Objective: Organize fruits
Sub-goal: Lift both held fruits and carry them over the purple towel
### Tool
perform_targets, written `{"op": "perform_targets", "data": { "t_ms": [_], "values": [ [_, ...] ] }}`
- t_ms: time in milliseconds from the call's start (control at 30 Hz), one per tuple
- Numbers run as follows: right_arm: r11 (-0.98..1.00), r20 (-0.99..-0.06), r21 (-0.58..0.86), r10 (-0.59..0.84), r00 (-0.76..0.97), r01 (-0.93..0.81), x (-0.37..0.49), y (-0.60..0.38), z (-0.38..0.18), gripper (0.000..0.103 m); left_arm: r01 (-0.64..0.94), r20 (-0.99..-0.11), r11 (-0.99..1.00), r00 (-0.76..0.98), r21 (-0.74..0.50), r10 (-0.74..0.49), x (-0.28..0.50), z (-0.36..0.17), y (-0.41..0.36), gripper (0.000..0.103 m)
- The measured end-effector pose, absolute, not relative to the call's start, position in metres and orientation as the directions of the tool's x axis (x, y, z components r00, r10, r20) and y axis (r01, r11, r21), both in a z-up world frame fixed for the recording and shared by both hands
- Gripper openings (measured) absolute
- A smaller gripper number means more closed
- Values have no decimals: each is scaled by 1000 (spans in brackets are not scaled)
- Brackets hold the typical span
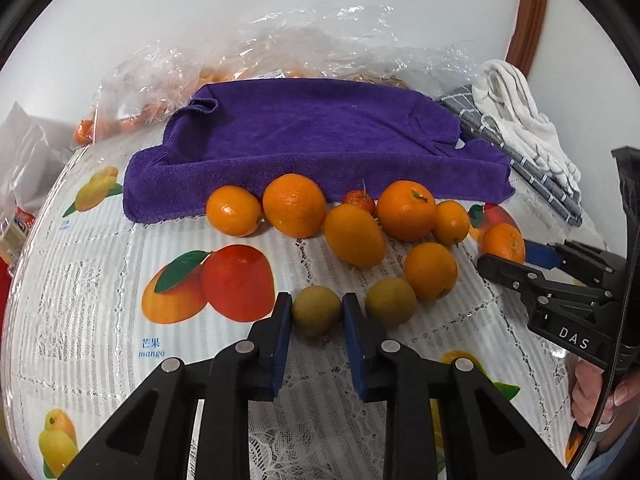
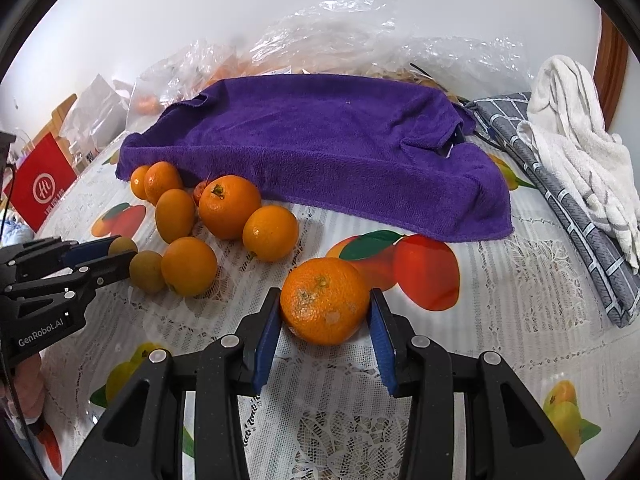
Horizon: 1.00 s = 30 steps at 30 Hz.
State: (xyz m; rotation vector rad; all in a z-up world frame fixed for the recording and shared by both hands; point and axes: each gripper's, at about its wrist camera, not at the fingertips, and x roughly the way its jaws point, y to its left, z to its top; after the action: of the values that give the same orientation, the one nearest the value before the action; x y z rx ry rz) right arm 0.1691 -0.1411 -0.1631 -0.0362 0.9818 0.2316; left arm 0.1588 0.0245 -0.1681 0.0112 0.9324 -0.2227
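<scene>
My left gripper (image 1: 317, 301) is shut on a small brown-green round fruit (image 1: 315, 312) that rests on the tablecloth; in the right wrist view this gripper (image 2: 122, 250) comes in from the left with the fruit (image 2: 122, 245) between its pads. A second brown-green fruit (image 1: 390, 300) lies just to its right. My right gripper (image 2: 325, 295) is shut on a mottled orange (image 2: 325, 302), seen at the right edge as the orange (image 1: 503, 242) in the left wrist view. Several oranges (image 1: 294, 205) and a small red fruit (image 1: 359, 200) cluster in front of the towel.
A purple towel (image 1: 312, 140) is draped over something behind the fruit. Clear plastic bags (image 1: 280, 48) with more fruit lie at the back. A grey checked cloth (image 2: 560, 184) and white towel (image 2: 576, 136) sit right; a red box (image 2: 40, 184) stands left. The tablecloth (image 1: 100, 260) has printed fruit.
</scene>
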Motion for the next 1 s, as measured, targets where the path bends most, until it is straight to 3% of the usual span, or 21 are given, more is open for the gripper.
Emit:
{"op": "perform_targets", "data": {
  "t_ms": [300,633,1000],
  "values": [
    [976,-806,118,201,557,-180,164,-153,-157,42,164,-724,978,659,-126,-204,148,-150,37,24],
    [989,-811,101,143,568,-105,152,-164,-133,42,152,-719,981,668,-119,-191,143,-132,37,24],
    [990,-732,69,134,667,-124,196,-151,-48,42,175,-631,975,743,-138,-223,162,-38,47,24]
  ]
}}
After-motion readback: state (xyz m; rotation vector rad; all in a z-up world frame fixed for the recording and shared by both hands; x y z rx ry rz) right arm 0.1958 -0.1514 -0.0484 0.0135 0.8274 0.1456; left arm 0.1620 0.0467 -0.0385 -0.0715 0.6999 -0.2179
